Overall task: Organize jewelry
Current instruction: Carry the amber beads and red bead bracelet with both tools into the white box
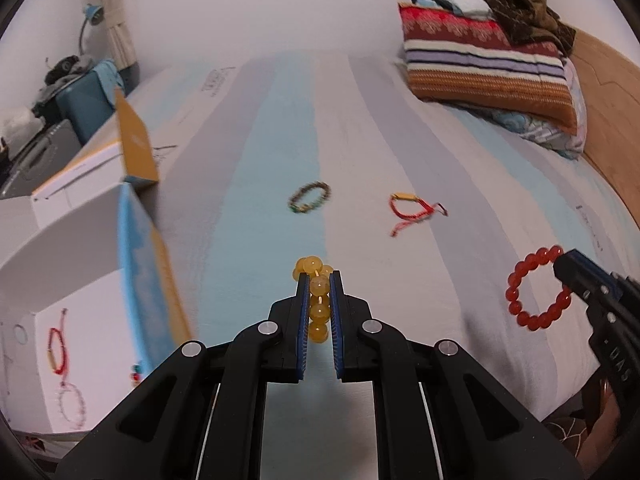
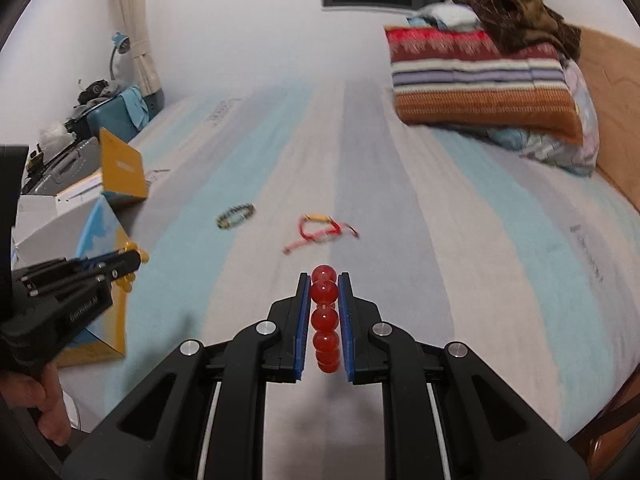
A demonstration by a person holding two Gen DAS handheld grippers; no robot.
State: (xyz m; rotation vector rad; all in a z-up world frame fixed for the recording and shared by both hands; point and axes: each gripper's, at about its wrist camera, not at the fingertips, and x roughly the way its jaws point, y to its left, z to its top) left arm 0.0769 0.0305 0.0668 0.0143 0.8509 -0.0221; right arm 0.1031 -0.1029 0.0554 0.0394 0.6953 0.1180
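Far on the left sits a white box (image 1: 60, 264) with its flaps open, and on its floor lie a thin red string bracelet (image 1: 58, 346) and a pale beaded one (image 1: 72, 406). Just beside the box, a blue and yellow flap (image 1: 150, 276) stands up at its edge. Next comes the left gripper (image 1: 319, 280), held above the striped bed sheet (image 1: 400, 140). Its two fingers are pressed in tight on a yellow bead bracelet (image 1: 318, 300) — round, shiny, honey-colored beads in a row, with a few poking out past the tips. Out on the sheet, past that gripper, lies a dark bracelet (image 1: 310, 197) of small green and brown beads, a bit blurry. To its right lies a red cord bracelet (image 1: 412, 208) with a little gold tube on it and loose string ends. Further right is the right gripper (image 2: 324, 280), and its fingers pinch a red bead bracelet (image 2: 325, 316) — big, glossy, round red beads. In the left camera that red ring hangs open in a loop from the gripper's tip, above the sheet. Far back on the right, a striped pillow (image 1: 484, 64) rests on the bed with a brown furry cloth (image 1: 516, 4) piled on top.
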